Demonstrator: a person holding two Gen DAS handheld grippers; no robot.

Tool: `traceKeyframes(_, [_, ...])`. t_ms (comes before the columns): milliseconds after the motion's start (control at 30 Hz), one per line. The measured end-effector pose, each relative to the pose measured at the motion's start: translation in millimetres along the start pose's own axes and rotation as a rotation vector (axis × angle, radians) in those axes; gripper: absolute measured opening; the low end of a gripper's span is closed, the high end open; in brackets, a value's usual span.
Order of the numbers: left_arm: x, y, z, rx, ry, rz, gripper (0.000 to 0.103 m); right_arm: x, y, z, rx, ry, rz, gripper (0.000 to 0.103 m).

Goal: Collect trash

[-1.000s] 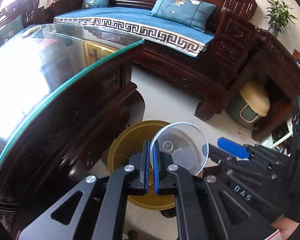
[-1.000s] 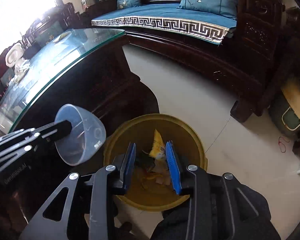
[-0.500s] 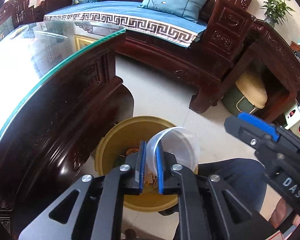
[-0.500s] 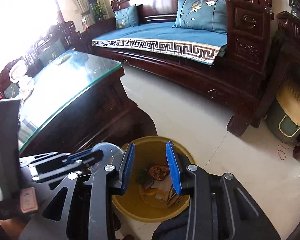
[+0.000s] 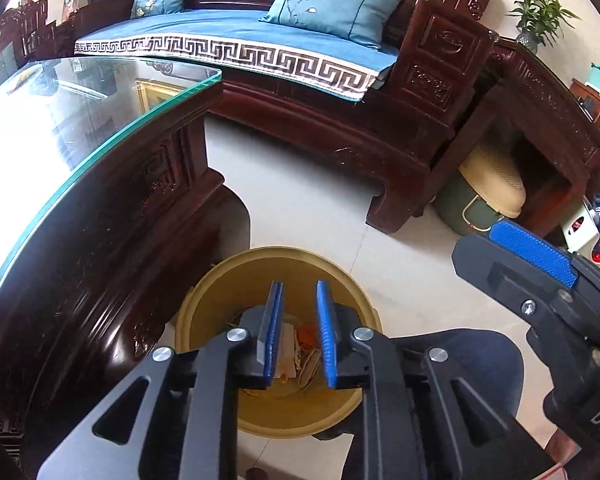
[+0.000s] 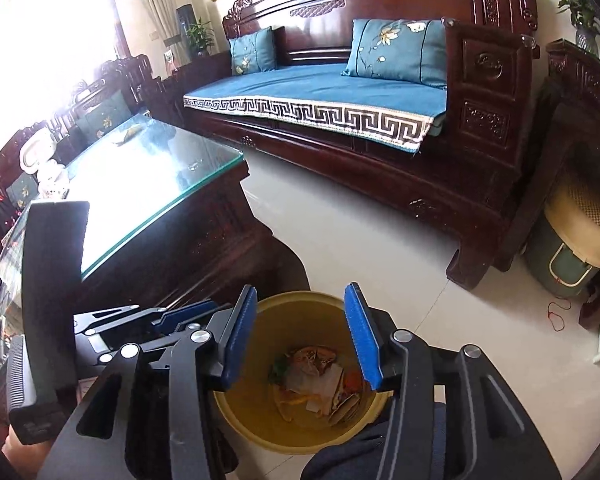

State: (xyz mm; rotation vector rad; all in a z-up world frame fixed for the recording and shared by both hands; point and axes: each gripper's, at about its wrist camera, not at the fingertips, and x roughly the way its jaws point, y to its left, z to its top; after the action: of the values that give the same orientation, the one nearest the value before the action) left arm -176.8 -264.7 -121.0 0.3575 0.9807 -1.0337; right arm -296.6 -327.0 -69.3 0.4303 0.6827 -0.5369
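Fingers of the left gripper (image 5: 298, 334) nearest the lens, blue-padded, set narrowly apart and opening, nothing between the pads. Directly below, round yellow plastic bin (image 5: 340, 408) on the pale tiled floor (image 5: 300, 200), with crumpled paper and orange scraps of trash (image 5: 300, 354) lying at its bottom (individual pieces hard to tell apart, partly masked by the fingers). Right gripper (image 6: 302, 338) over the same bin (image 6: 260, 432), jaws moderately wide and opening, empty too; trash (image 6: 320, 372) seen between its pads but well below them, untouched. Black body of the right gripper (image 5: 540, 276) cutting across the right edge of the left wrist view, one blue pad facing up. Dark blue trouser leg (image 5: 480, 360) just beside the bin, its lower part cut off by the frame. To the left, dark carved wooden coffee table with a green-edged glass top (image 5: 100, 120), its side standing close against the bin; glare washing out much of the glass. Beyond the floor, carved dark wooden sofa (image 5: 400, 140) with a blue seat cover and two blue floral cushions (image 5: 332, 4). Under a side table on the right, cream and green domed container (image 6: 572, 248), half in shadow. Farthest back, potted green plant (image 5: 536, 12).
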Motion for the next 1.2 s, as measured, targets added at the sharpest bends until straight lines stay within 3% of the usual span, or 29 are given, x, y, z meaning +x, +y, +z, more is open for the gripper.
traceKeyframes(233, [-13,7,1,-0.023,-0.031,0.003,0.018,-7,9,5,-0.017,-0.026,0.028,0.045])
traceKeyframes(333, [-30,17,2,-0.046,-0.079,0.038,0.029,-10,20,9,-0.038,-0.038,0.057,0.045])
traceKeyframes(433, [-56,32,2,-0.08,-0.157,0.115,0.048,-16,41,14,-0.085,-0.063,0.104,0.046])
traceKeyframes(567, [-89,58,-1,-0.132,-0.228,0.202,0.057,-19,71,26,-0.134,-0.101,0.162,0.058])
traceKeyframes(633, [-105,76,-4,-0.169,-0.259,0.248,0.063,-20,89,32,-0.163,-0.112,0.2,0.058])
traceKeyframes(1200, [-206,206,-31,-0.427,-0.374,0.533,0.078,-6,254,66,-0.384,-0.146,0.47,0.063])
